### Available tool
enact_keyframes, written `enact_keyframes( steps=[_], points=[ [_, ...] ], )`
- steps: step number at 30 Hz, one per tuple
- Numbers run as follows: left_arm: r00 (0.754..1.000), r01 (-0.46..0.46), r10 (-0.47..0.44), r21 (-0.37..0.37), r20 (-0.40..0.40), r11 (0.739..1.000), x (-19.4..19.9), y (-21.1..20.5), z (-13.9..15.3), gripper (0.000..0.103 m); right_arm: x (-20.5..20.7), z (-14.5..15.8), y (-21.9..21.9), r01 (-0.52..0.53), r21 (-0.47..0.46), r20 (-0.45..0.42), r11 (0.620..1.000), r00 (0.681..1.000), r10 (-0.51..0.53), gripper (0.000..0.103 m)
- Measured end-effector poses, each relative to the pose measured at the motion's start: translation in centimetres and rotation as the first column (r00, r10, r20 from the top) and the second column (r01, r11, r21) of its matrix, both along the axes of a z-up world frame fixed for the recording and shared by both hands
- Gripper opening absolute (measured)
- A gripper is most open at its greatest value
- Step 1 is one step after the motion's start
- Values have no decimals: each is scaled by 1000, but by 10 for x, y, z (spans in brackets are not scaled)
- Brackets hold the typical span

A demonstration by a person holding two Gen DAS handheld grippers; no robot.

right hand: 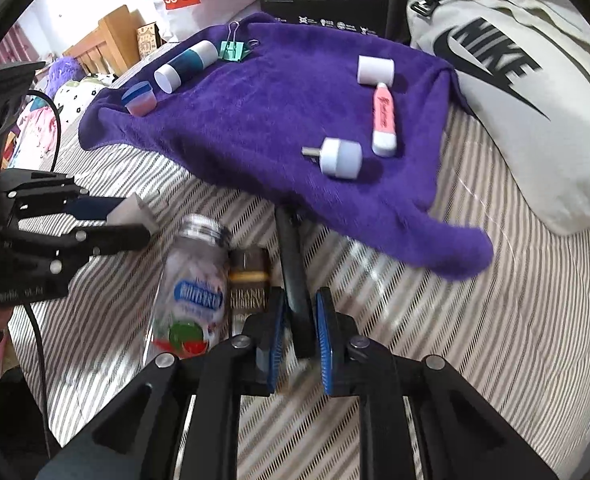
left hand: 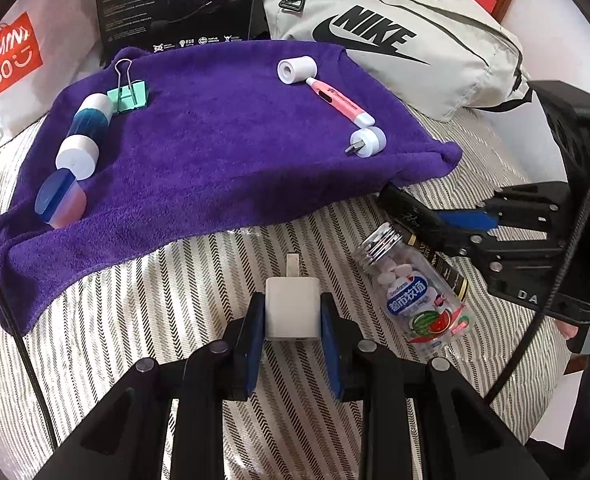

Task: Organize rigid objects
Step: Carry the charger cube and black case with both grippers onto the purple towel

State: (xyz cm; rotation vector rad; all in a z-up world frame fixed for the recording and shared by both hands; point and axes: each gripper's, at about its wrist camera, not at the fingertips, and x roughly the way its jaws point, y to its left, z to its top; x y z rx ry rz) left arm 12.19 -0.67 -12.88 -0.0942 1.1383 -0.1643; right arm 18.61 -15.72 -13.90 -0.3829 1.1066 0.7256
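My left gripper (left hand: pixel 293 312) is shut on a white USB charger plug (left hand: pixel 292 309), held over the striped bedsheet; it also shows in the right wrist view (right hand: pixel 133 212). My right gripper (right hand: pixel 299 320) is shut on a long black bar-shaped object (right hand: pixel 295 276), also seen in the left wrist view (left hand: pixel 411 210). A clear candy bottle (left hand: pixel 415 296) lies on the sheet beside a dark box (left hand: pixel 447 264). On the purple towel (left hand: pixel 215 152) lie a pink pen-like tool (left hand: pixel 341 102), two white caps (left hand: pixel 295 70) (left hand: pixel 369 142), a green binder clip (left hand: pixel 129 94), a blue-white tube (left hand: pixel 87 132) and a small pink-blue jar (left hand: pixel 61 200).
A grey Nike bag (left hand: pixel 395 32) lies behind the towel on the right. A black product box (left hand: pixel 175 0) stands at the back. A white Miniso bag (left hand: pixel 15 56) sits at the back left. Striped bedsheet (left hand: pixel 155 300) lies in front of the towel.
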Motion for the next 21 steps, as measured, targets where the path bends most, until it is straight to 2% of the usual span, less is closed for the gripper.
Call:
enact_keyframes(
  steps=[5, 12, 21],
  points=[
    [1000, 6, -7, -15, -22, 1000, 1, 2, 0, 26, 4, 0, 7, -9, -3, 5, 1000, 1000, 9, 16],
    [1000, 5, -5, -11, 8, 1000, -2, 1, 1, 26, 3, 1, -1, 35, 18, -41, 999, 999, -34, 13],
    [999, -19, 20, -41, 26, 999, -11, 18, 17, 25, -6, 17, -15, 89, 34, -43, 995, 995, -88, 12]
  ],
)
